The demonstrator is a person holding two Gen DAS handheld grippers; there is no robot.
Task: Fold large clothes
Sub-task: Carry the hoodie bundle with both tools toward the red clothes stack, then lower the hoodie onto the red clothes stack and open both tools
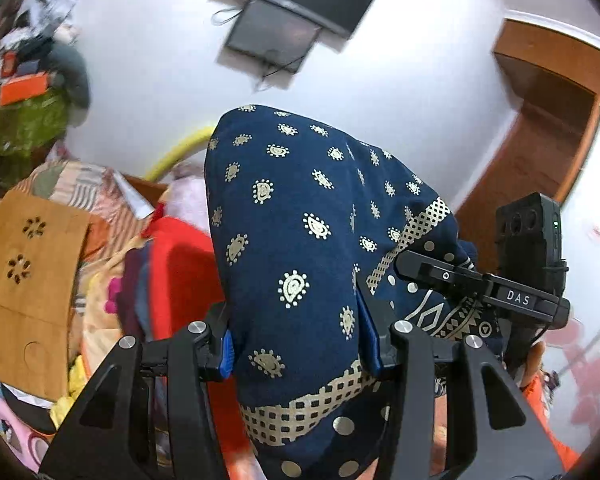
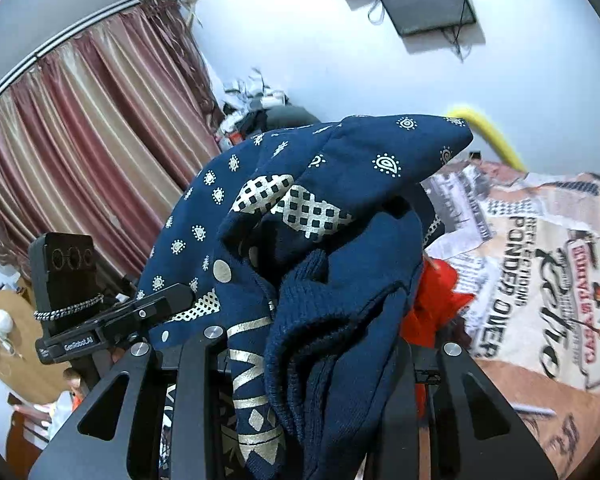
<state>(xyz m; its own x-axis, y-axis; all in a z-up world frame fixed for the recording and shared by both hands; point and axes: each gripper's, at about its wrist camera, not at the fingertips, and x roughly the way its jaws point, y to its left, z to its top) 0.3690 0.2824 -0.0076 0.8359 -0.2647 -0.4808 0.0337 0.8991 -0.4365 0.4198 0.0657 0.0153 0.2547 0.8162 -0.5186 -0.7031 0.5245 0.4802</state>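
Left wrist view: the left gripper has its jaws closed in on a thick bunch of the garment — navy cloth with a pale printed motif. The blue pads press the bunch from either side, so the gap is only as wide as the gathered cloth. The garment rises between and beyond the fingers and droops over their far side. The right gripper sits just right of the fingers, its tip against the same cloth.

Right wrist view: the right gripper is buried in the garment, which heaps between and over the fingers. The jaws are hidden under the folds; grip state cannot be told. The left gripper lies near the left finger, touching the cloth.

Assessment: the fabric looks soft, limp and fairly thick — a knit ribbed edge shows near the right fingers. It will likely sag and bunch, not hold shape. Better holds would be along the banded hem or at corners, single layer, not on a wad.
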